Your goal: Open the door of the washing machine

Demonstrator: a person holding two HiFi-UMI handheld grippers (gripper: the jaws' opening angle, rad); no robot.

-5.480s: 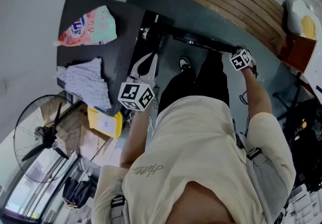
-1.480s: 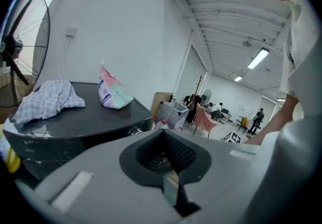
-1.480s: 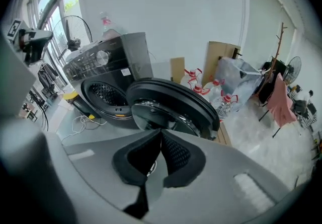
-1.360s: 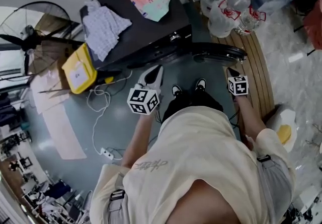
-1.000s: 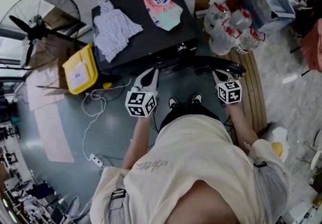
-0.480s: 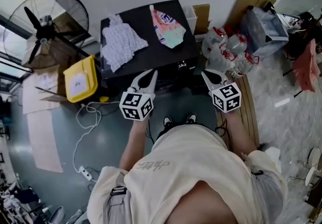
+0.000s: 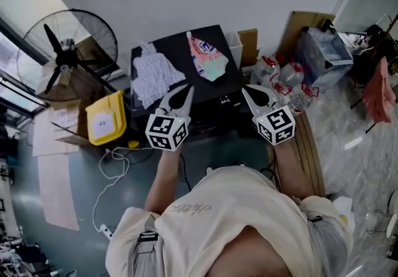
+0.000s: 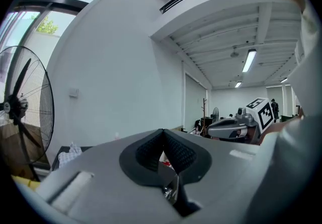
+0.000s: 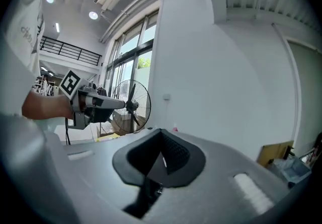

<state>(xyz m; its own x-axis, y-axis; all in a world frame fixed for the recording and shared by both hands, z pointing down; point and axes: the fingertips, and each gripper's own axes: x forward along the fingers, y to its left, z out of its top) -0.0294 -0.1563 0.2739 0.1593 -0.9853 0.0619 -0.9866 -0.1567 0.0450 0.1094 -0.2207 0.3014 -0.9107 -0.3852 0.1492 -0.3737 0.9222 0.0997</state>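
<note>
The left tool (image 7: 186, 89) and right tool (image 7: 246, 89) each have their jaws pressed together on nothing. They are held level and side by side, probably because no grip is wanted now. Just beyond them, at twelve o'clock, stands the washing machine (image 7: 185, 65). Its door, on the front, is hidden beneath them.

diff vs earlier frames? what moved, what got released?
Both hand-held grippers rose: the right hand-held gripper came away from the open door's edge, and the left hand-held gripper lifted beside it. Both now point level, shut and empty. Unchanged: shirt and bag on the washing machine.
</note>
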